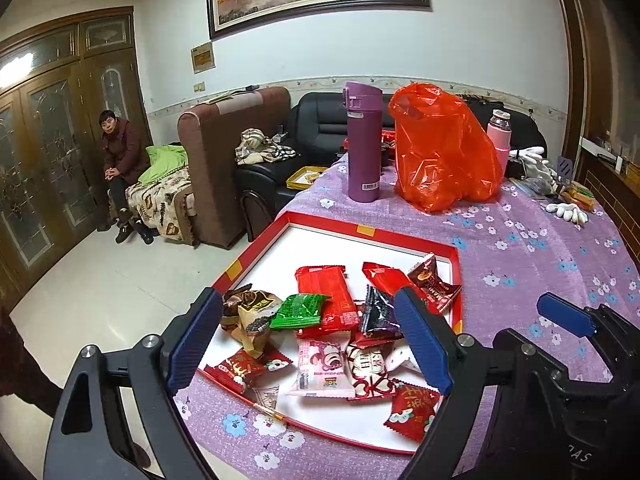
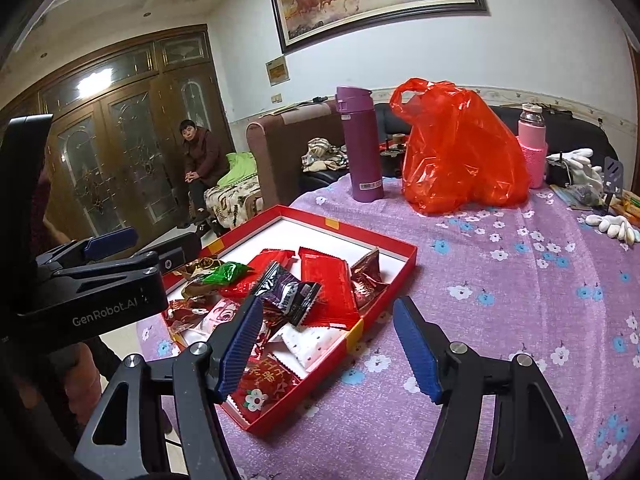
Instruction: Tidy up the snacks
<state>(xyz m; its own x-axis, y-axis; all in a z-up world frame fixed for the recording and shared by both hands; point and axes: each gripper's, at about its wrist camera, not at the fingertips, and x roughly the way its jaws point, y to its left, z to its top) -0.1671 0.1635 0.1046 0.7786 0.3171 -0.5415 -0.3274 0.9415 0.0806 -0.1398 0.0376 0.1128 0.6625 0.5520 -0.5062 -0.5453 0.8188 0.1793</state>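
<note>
A shallow red box (image 1: 454, 252) (image 2: 400, 270) with a white floor lies on the purple flowered tablecloth and holds several wrapped snacks. Among them are a green packet (image 1: 302, 311) (image 2: 224, 273), a long red packet (image 1: 330, 294) (image 2: 330, 286), a dark purple packet (image 1: 378, 314) (image 2: 288, 292) and a pink packet (image 1: 324, 368). My left gripper (image 1: 308, 344) is open and empty, hovering above the snacks in the box. My right gripper (image 2: 328, 344) is open and empty above the box's near right corner. The right gripper's finger also shows in the left wrist view (image 1: 564, 314).
A purple thermos (image 1: 363, 142) (image 2: 360, 144), an orange plastic bag (image 1: 444, 148) (image 2: 460, 148) and a pink bottle (image 1: 499, 132) (image 2: 532, 148) stand at the table's far side. White gloves (image 1: 568, 210) (image 2: 612, 226) lie at the right. Sofas and a seated person (image 1: 120, 160) are beyond the table.
</note>
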